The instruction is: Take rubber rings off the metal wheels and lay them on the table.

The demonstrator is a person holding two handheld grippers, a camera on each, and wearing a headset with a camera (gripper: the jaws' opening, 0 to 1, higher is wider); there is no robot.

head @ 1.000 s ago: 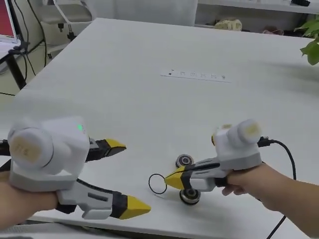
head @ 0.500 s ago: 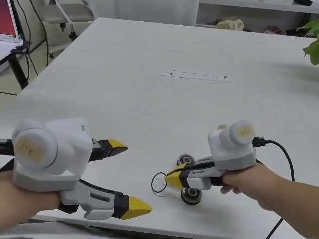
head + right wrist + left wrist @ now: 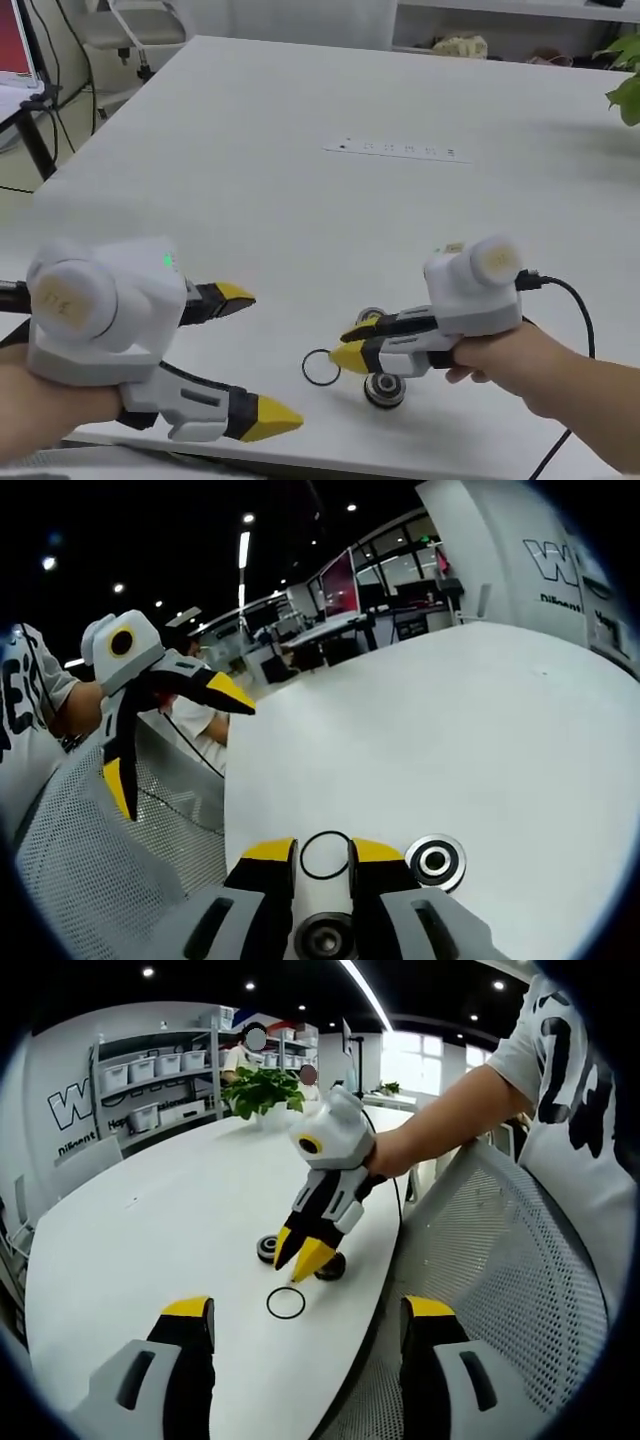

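A thin black rubber ring (image 3: 321, 367) lies flat on the white table (image 3: 300, 200), free of both grippers. My right gripper (image 3: 352, 343) hovers just right of it, its yellow-tipped jaws parted by a narrow gap and holding nothing. In the right gripper view the ring (image 3: 326, 855) shows through that gap. One metal wheel (image 3: 383, 389) sits under this gripper and a second wheel (image 3: 372, 316) is half hidden behind it. My left gripper (image 3: 255, 355) is wide open and empty, left of the ring. In the left gripper view, the ring (image 3: 286, 1303) lies below the right gripper (image 3: 300, 1253).
A flat white power strip (image 3: 395, 151) lies mid-table, far behind the work. The table's near edge (image 3: 400, 465) runs just below the wheels. A mesh chair (image 3: 500, 1260) stands at that edge. A green plant (image 3: 625, 85) is at the far right.
The right gripper's jaws have parted slightly and its tip has lifted a little. The ring, tilted at the tip half a second ago, now lies flat. The left gripper has stayed put.
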